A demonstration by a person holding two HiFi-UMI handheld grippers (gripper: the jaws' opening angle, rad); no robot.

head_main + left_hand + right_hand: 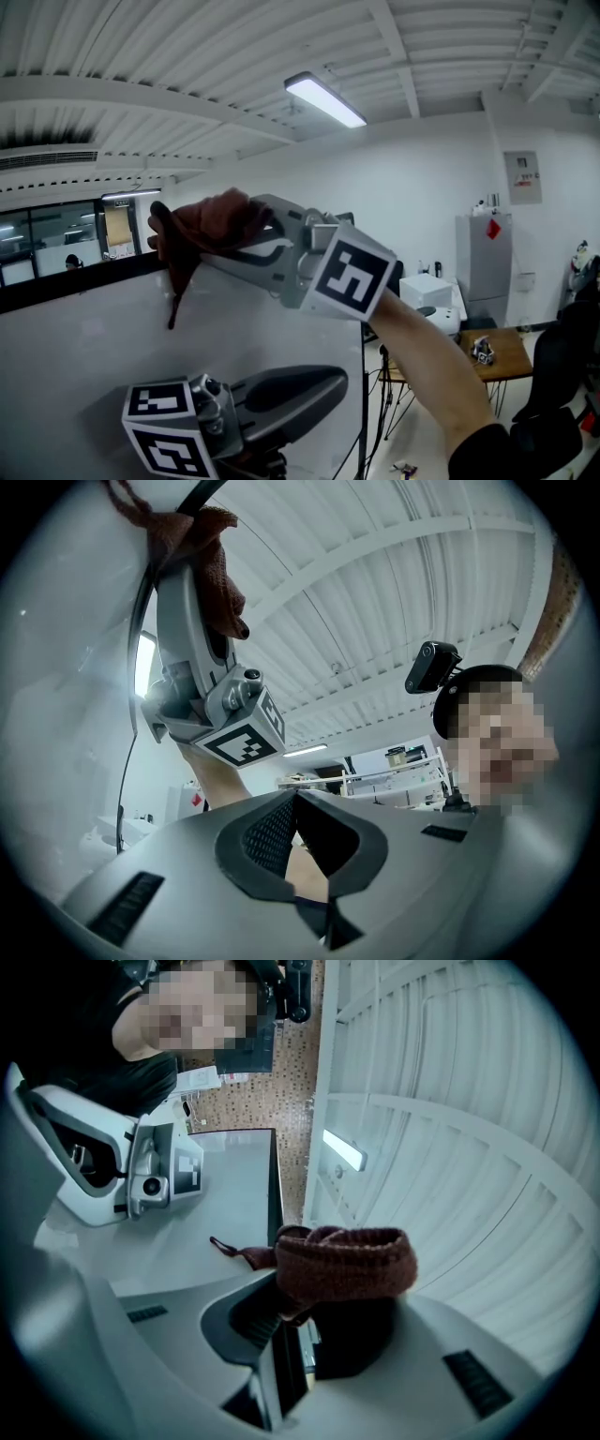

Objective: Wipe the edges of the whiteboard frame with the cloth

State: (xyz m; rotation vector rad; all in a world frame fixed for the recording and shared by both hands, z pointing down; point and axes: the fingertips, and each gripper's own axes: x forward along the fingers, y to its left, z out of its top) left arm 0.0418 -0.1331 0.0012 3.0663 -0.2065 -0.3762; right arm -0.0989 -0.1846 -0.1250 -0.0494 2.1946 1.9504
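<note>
**Head view, then the two gripper views: cloth at the top of the whiteboard**

Head view shows the right gripper (220, 246) held high, its jaws clamped on the reddish-brown cloth (208, 223). The cloth lies at the top edge of the whiteboard frame (141, 270), and one thin end of it hangs down over the whiteboard (94, 356). The left gripper (319, 384) is lower, in front of the board.

Left gripper view shows its own two jaws meeting at the tips, with no object between them. Higher up, the right gripper holds the cloth at the board's dark edge.

Right gripper view shows the cloth bunched between the jaws and folded over their tips. Just beside it runs the thin black frame. The left gripper is well apart, over the white surface.
</note>
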